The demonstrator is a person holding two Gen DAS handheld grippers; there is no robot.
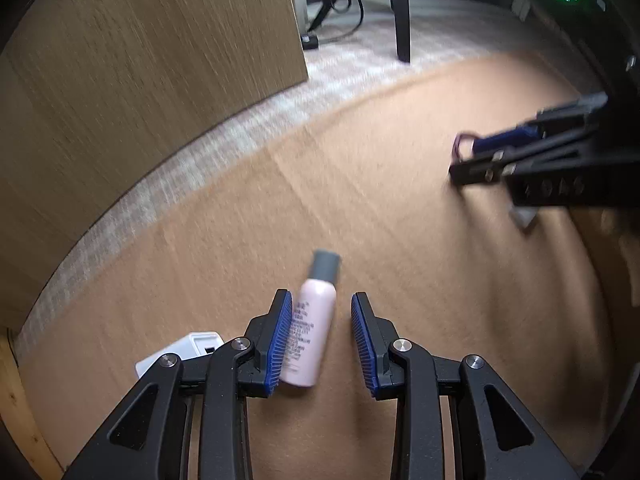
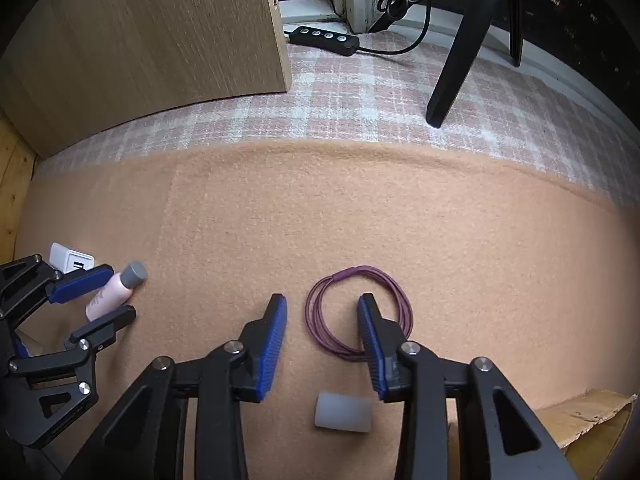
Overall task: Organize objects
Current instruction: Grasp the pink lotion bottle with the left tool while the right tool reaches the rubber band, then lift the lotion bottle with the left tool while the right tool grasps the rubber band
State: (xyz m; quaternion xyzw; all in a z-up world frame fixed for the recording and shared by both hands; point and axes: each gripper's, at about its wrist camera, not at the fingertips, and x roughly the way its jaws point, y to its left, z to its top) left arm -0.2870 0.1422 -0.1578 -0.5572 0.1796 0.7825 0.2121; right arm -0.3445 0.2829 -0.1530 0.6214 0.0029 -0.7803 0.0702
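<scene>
Floor: a pale checked carpet (image 2: 360,100) runs across the far side of the scene, woven and slightly fuzzy.
Work surface: a flat tan felt-like mat (image 2: 360,208) covers the near floor; everything to be sorted lies on it.
Furniture: a light wood-grain cabinet panel (image 2: 160,32) stands at the far left; a black chair leg (image 2: 452,76) stands on the carpet at the far right.
Power strip: a black strip (image 2: 324,39) with round buttons lies on the carpet beside the cabinet, its cable trailing off.
Cardboard: a torn brown cardboard edge (image 2: 580,416) shows at the near right corner.
Left gripper (image 1: 320,340): black arms with ribbed blue pads, set narrow around the bottle; the left pad touches the bottle's side, the right pad stands clear of it.
Right gripper (image 2: 322,344): same build, fingers set narrow and holding nothing; its right finger rests inside the cord loop, its left finger outside it.
Bottle (image 1: 308,336): a small pale pink plastic bottle with a grey cap, lying on its side at the left of the mat.
Cord (image 2: 352,312): a thin purple cord coiled in a round loop, right of the bottle.
Charger (image 2: 72,258): a small white plug block, just beyond the left gripper.
Cylinder (image 2: 343,413): a short white translucent tube piece, lying nearest.
</scene>
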